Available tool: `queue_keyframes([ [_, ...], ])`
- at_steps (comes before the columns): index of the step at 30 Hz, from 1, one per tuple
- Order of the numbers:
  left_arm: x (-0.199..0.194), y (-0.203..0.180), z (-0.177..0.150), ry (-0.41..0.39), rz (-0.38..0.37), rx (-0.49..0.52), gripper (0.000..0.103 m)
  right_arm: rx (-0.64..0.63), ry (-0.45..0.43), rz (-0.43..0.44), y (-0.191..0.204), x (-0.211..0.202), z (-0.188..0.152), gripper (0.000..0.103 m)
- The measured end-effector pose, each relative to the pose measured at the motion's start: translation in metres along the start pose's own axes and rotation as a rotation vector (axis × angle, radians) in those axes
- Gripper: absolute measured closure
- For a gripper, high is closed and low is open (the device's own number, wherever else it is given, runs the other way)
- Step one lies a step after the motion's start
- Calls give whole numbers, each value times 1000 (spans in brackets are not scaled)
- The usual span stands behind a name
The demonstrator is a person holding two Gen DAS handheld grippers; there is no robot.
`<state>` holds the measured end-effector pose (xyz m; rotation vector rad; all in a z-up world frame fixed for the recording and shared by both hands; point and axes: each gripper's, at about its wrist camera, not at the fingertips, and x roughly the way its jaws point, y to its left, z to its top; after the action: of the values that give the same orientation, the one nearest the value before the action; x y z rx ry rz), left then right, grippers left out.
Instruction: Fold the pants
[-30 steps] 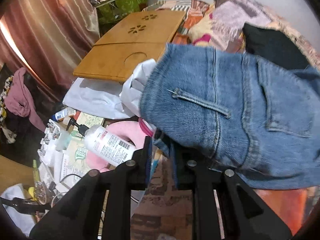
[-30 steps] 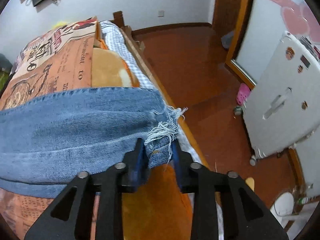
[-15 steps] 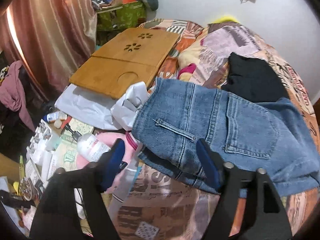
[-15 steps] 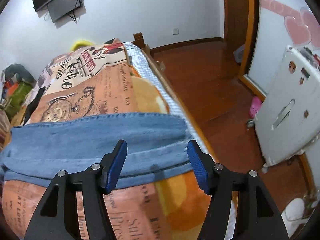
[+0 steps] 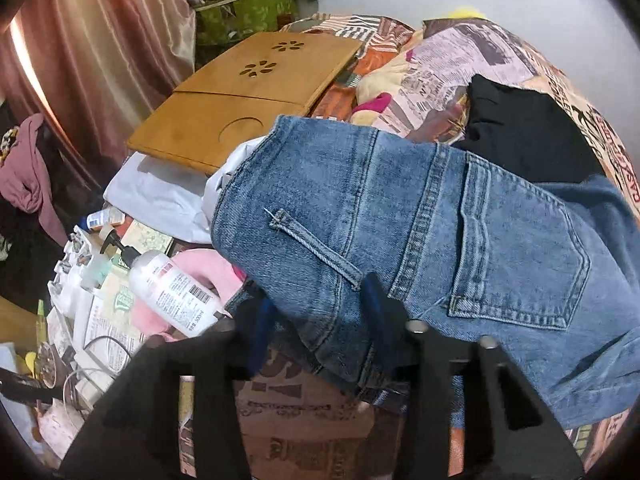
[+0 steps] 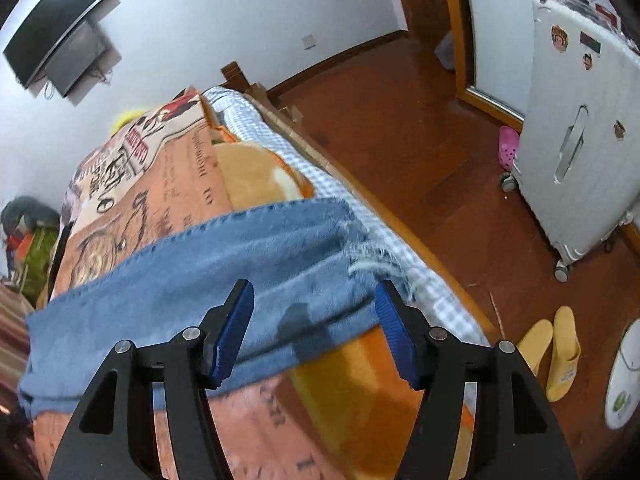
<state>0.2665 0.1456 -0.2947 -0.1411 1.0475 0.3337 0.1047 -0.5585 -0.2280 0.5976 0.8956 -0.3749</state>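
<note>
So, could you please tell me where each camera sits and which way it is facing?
Left wrist: sits on the left gripper, looking down at the waist end of the jeans, with a white bottle beyond; only its black jaws show, just closing, denim between them.
Right wrist: sits on the right gripper, looking down at the frayed hem, with floor and suitcase beyond; its jaws, just opened, pinch nothing.
Shared: the jeans and printed blanket, seen from opposite ends.

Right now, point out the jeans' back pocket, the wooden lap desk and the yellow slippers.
back pocket (image 5: 516, 248), left wrist view, on the middle of the denim patch.
wooden lap desk (image 5: 224, 120), left wrist view, on its bare top.
yellow slippers (image 6: 562, 354), right wrist view, on the nearer slipper's upper.
</note>
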Motion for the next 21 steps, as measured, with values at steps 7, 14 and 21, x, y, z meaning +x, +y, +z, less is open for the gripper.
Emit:
queue_keyframes([
  [7,2,-6,-3,-9,31,35,65,-111,59,-40,24,23,5,44],
  [14,3,-9,-7,-31,50,77,64,-279,251,-65,29,35,4,44],
  [21,-15,-3,-11,-20,19,104,65,-447,338,-122,35,18,-7,44],
])
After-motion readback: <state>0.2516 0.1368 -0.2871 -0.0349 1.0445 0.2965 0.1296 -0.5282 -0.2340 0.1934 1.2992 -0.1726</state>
